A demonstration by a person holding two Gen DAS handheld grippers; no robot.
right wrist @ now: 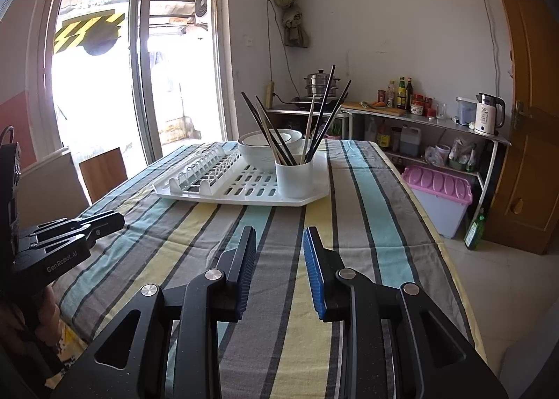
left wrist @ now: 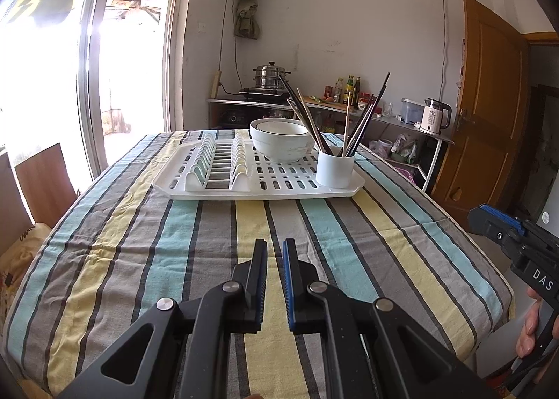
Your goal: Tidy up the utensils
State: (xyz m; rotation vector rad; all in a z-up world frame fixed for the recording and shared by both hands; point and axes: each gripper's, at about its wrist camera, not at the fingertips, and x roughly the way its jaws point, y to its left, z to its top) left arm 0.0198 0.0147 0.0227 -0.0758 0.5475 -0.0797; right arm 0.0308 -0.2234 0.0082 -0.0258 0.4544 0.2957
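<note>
The white drying tray point(left wrist: 174, 186) sat toward the far end of the counter point(left wrist: 195, 235), which was covered in a striped cloth, and every other thing is placed from that tray. On the tray's near right corner stood a white cup point(left wrist: 334, 168) holding the chopsticks point(left wrist: 316, 128), which fanned out above its rim, dark and pale ones mixed. Behind the cup, a white bowl point(left wrist: 281, 144) rested on the tray's slotted floor, and the ribbed plate rack point(left wrist: 216, 165) filled the tray's left half. Between the tray's near edge and both claws lay a broad stretch of bare cloth. The left claw point(left wrist: 275, 280) hung over that stretch, well short of the tray, its fingers nearly together with a narrow gap and nothing between them. The right claw point(right wrist: 279, 270) hung over the cloth nearer the tray's right side, its fingers apart and holding nothing. To the tray's right the counter edge dropped to the floor, with a pink-lidded bin point(right wrist: 442, 196) beyond it. Left of the tray, a wooden chair back point(right wrist: 103, 172) stood just beside the counter edge.
</note>
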